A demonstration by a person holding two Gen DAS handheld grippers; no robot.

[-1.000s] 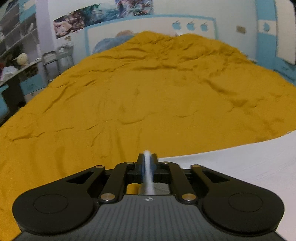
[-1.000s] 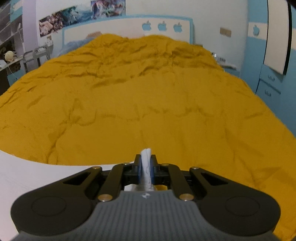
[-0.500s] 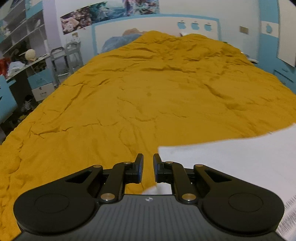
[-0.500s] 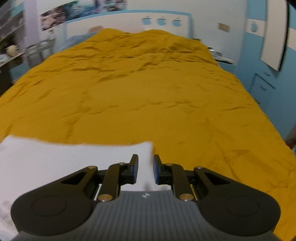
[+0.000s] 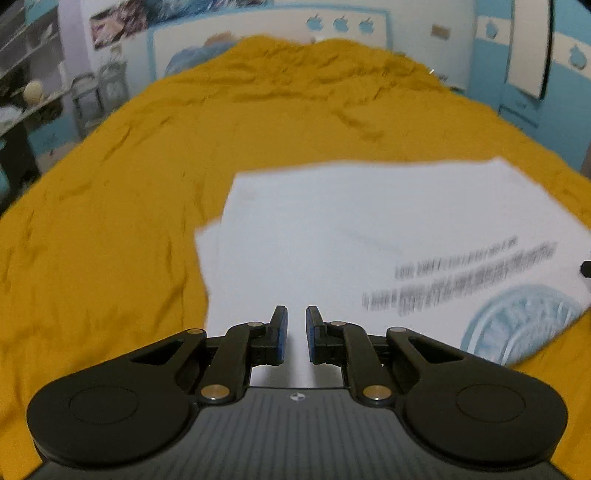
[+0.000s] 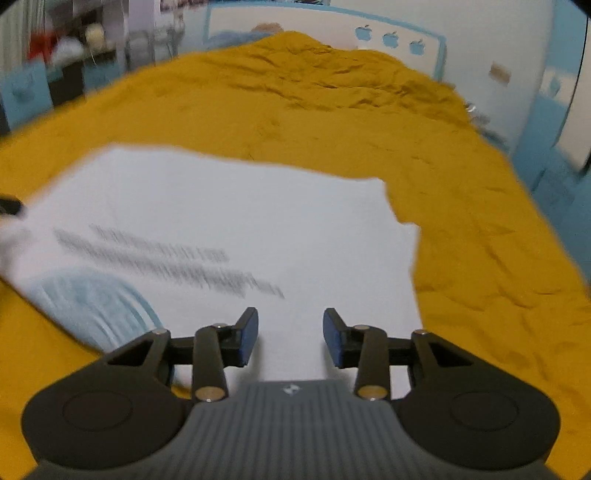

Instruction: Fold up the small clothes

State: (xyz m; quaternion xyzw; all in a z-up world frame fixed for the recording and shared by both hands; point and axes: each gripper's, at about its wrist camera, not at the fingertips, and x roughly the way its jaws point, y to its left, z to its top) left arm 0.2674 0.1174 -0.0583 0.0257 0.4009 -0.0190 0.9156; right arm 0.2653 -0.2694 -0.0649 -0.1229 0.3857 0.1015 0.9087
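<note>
Across a wide mustard-yellow bedspread (image 5: pixel 122 221) lies a white cotton T-shirt (image 5: pixel 332 236), folded into a rough rectangle, its printed side up. On the cloth run two lines of dark lettering (image 5: pixel 461 284) above a pale blue round emblem (image 5: pixel 517 325); motion blur smears both, so no word can be read in either view. Three blue apple shapes (image 5: pixel 338 24) mark the white headboard, and a strip of posters (image 5: pixel 122 22) hangs on the wall, too soft to make out.

Much is cut off or unclear. From the left wrist, the shirt's near edge disappears under the gripper body, and a small dark object at the right border is clipped by the frame. From the right wrist, the shelves and clutter at upper left are only coloured streaks, and the shirt's left corner blurs into a dark shape at the frame edge.

Left gripper (image 5: pixel 296 334) hovers over the near part of the shirt, its blue-padded fingers (image 5: pixel 280 332) drawn close with a narrow slit between them and nothing in it. Right gripper (image 6: pixel 290 338) has its jaws opening, the blue pads (image 6: pixel 248 336) well apart over the white fabric (image 6: pixel 236 221), pinching nothing.
</note>
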